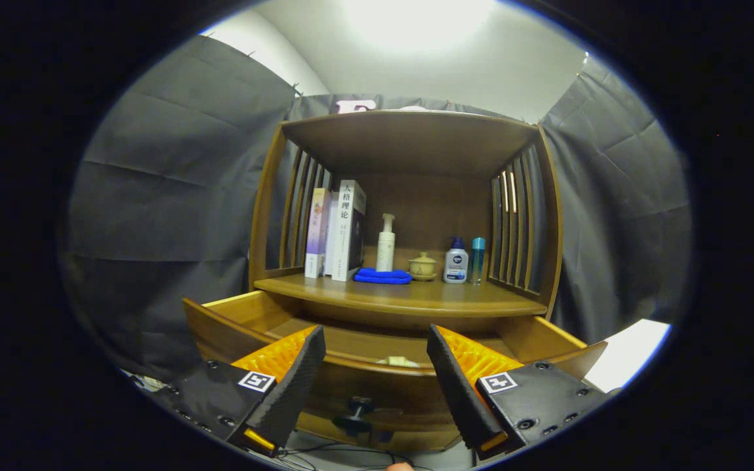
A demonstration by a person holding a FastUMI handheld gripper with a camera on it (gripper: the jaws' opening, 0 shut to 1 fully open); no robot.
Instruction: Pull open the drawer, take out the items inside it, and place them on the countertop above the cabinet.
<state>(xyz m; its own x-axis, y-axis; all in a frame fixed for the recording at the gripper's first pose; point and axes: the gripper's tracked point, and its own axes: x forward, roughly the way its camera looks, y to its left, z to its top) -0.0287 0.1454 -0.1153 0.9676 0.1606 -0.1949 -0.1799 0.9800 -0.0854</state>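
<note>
The wooden cabinet's drawer (233,327) stands pulled out toward me, its dark knob (355,414) low between my fingers. A pale item (398,360) peeks over the drawer's front rim, just ahead of the fingers; the remainder of the drawer's inside is hidden. My gripper (374,341) hovers open above the drawer front, nothing between its fingers. Above the drawer lies the countertop (416,299), carrying a folded blue cloth (382,276), a white pump bottle (386,243), a small clay teapot (423,267), a white-and-blue bottle (456,261) and a slim teal bottle (477,260).
Three upright books (341,230) lean at the countertop's left, by the slatted side panel. A shelf roof (410,134) caps the countertop space. Grey cloth walls stand on both sides. Cables (324,451) lie on the floor below the drawer. A white surface (626,356) sits at right.
</note>
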